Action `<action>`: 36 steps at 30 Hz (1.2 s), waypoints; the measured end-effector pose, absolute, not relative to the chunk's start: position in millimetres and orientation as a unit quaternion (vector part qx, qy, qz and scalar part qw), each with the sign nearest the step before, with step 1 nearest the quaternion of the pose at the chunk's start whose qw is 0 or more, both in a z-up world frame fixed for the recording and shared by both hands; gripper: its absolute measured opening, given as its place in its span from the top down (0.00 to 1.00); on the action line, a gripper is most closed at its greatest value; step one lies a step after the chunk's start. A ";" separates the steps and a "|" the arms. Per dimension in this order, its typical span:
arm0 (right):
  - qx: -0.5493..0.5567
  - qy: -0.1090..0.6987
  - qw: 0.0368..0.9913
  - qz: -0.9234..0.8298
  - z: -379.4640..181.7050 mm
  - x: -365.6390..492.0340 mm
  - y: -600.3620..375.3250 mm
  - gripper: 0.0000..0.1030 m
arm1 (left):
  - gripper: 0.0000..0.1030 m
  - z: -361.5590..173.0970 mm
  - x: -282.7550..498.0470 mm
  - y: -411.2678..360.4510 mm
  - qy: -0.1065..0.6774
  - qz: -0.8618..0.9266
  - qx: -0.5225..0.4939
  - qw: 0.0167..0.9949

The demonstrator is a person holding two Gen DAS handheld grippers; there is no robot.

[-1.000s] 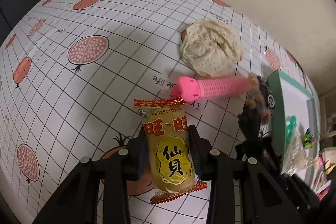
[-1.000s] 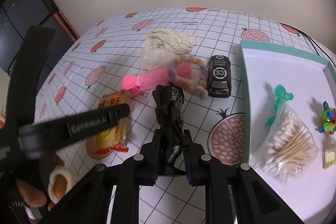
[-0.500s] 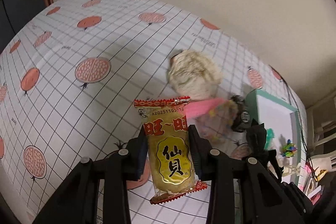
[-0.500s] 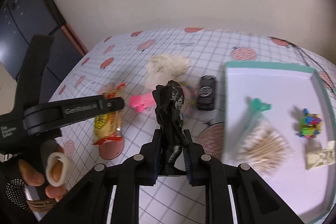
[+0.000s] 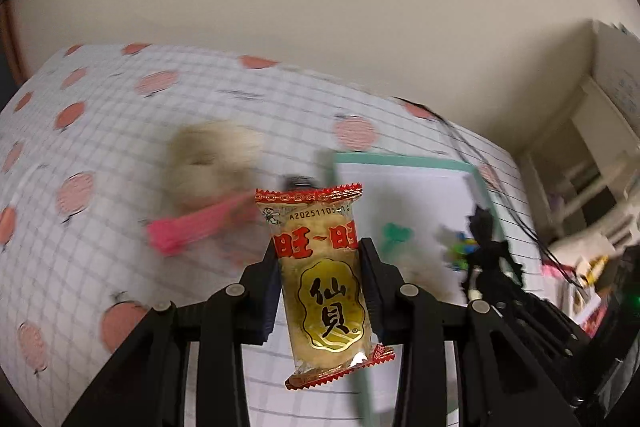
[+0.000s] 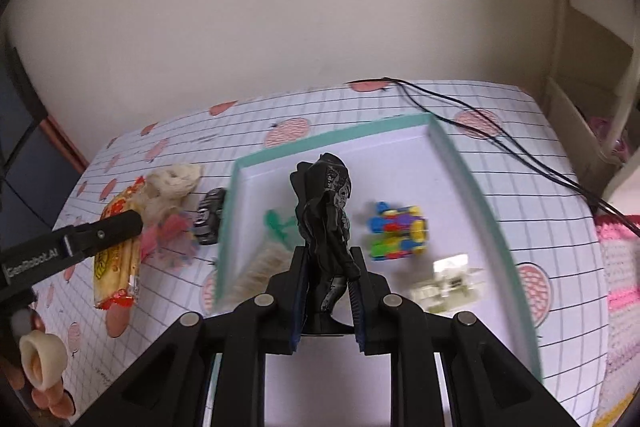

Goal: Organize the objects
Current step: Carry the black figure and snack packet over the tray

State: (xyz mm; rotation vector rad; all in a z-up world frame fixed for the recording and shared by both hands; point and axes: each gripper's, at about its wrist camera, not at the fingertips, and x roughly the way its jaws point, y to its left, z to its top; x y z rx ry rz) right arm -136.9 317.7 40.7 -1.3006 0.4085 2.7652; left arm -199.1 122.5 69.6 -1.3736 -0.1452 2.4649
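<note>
Toy car [image 6: 208,221] beside tray [image 6: 226,227].

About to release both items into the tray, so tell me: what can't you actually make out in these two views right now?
- Left wrist view: motion blur smears the pink item and cream cloth; the snack packet hides the table behind it.
- Right wrist view: the black figure and right gripper cover the tray floor beneath; the cotton swab bag is partly hidden.
- The figure's height above the tray is unreadable.
</note>
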 end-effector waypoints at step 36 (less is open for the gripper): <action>-0.424 0.159 0.034 0.891 -2.2 -174.6 327.2 0.77 | 0.63 -0.3 -263.8 208.0 0.044 0.860 -0.477 0.178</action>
